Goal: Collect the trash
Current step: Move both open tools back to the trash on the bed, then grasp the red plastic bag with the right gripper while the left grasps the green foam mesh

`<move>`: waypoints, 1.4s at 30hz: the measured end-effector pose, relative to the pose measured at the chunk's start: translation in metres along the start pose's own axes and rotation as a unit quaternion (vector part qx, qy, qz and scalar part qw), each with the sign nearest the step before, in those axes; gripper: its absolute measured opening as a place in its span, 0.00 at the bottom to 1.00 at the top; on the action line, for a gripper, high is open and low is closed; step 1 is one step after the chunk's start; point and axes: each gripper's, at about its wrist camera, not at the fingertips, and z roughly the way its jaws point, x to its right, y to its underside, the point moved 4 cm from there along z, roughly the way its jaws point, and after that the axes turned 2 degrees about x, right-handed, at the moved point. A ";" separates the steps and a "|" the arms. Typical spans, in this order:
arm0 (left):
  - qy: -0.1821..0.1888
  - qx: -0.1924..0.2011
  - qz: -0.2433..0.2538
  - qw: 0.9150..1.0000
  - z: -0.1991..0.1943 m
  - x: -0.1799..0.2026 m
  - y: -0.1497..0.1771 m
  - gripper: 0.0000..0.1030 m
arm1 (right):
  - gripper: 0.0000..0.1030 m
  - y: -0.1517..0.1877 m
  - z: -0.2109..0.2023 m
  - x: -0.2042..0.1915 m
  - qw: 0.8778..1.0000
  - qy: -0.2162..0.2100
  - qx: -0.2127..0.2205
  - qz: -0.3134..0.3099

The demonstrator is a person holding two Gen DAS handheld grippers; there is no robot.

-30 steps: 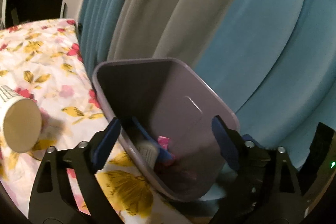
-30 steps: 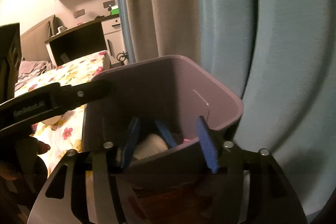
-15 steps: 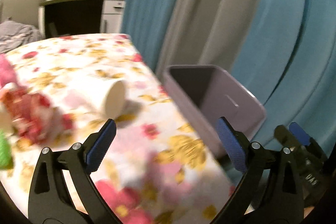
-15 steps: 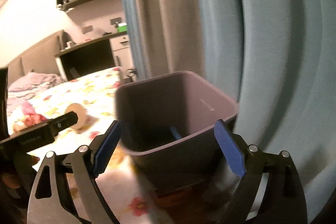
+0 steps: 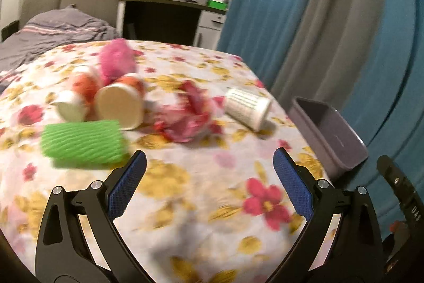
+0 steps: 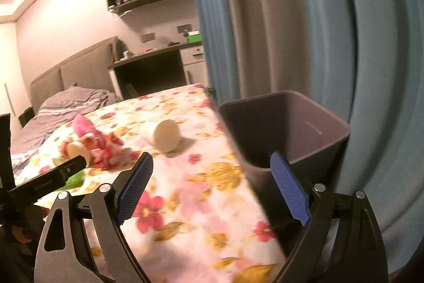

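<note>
Left tongs open, empty, over the floral table. Ahead of them: green foam sleeve, paper cups, crumpled pink wrapper, and a white cup on its side nearest the grey bin off the table's right edge. Right tongs have just been opening, nothing between them. A second ago both pointed into the bin; now they face the table. Only the right view shows the bin's interior.

We read "DAS" on black gripper arm at right edge of left view; print on paper cup too blurred; lettering on other gripper's arm illegible.
</note>
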 end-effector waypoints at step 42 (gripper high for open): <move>-0.148 0.042 -0.092 0.984 -0.047 -0.194 -0.013 0.92 | 0.81 0.009 0.138 -0.186 0.987 -0.091 -0.075 -0.109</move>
